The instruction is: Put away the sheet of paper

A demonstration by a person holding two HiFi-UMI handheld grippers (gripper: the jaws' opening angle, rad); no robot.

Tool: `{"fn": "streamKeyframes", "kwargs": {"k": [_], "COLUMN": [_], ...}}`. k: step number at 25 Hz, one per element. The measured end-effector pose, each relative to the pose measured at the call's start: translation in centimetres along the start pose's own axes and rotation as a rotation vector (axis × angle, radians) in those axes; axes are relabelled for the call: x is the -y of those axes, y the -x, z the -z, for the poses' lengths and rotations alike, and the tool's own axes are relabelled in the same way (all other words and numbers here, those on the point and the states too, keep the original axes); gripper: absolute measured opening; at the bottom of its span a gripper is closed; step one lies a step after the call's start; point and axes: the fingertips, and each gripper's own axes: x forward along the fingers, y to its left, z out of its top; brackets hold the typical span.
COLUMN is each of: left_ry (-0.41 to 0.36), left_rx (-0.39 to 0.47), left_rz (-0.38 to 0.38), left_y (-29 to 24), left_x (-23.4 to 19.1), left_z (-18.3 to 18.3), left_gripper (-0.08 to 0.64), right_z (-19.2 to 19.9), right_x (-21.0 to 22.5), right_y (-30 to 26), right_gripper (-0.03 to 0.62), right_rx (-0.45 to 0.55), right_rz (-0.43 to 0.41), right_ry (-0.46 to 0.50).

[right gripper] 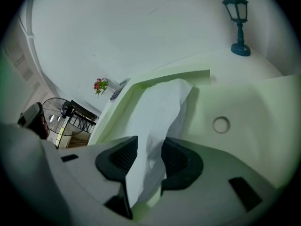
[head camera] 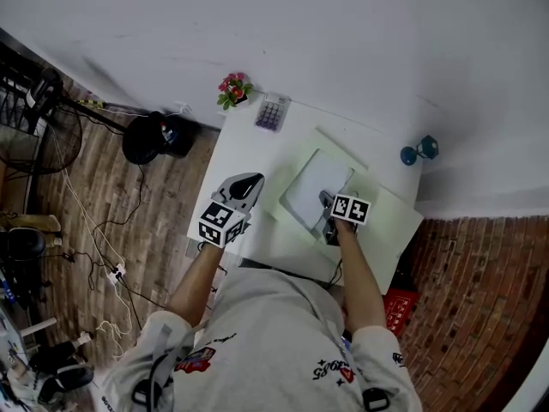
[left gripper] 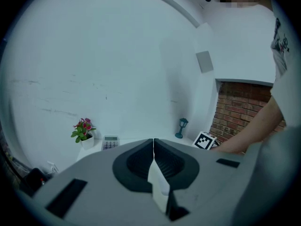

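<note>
Basically, right gripper (right gripper: 149, 154) was unclenched, sheet of paper (right gripper: 160, 112) loose between its jaws, rumpled on the pale green folder (right gripper: 235, 102). Best to back out straight without snagging, then flatten it. Left gripper (left gripper: 154, 149) was clenched, empty.

Flowerpot (head camera: 234, 90), calculator (head camera: 271, 112) and lamp (head camera: 419, 151) crowd the table's (head camera: 244, 148) far edge.
</note>
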Motion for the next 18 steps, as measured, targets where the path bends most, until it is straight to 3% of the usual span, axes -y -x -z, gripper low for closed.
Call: {"fn": "streamKeyframes", "kwargs": {"k": [5, 9, 11, 13, 18], "left_ry": [-0.013, -0.029, -0.038, -0.047, -0.073], "left_rx": [0.002, 0.01, 0.013, 0.016, 0.034], "left_rz": [0.042, 0.075, 0.091, 0.107, 0.141], "left_y": [-1.0, -1.8, -2.2, -2.7, -3.7], "left_x": [1.3, 2.2, 2.8, 3.3, 4.6], "left_z": [-0.2, -0.8, -1.1, -1.5, -2.6], "left_gripper": [0.023, 0.023, 0.023, 0.023, 0.023], "right_z": [0.1, -0.8, -1.2, -1.5, -3.0], "right_x": [1.9, 3.0, 3.0, 2.9, 2.8], "right_y": [2.9, 6.1, 7.6, 9.0, 13.0], "right_gripper": [0.161, 0.091, 0.008, 0.008, 0.008], "right_rx": [0.052, 0.159, 0.207, 0.245, 0.352], "right_rz": [0.018, 0.026, 0.006, -0.021, 0.039], "right_ry": [-0.061, -0.077, -0.078, -0.079, 0.023]}}
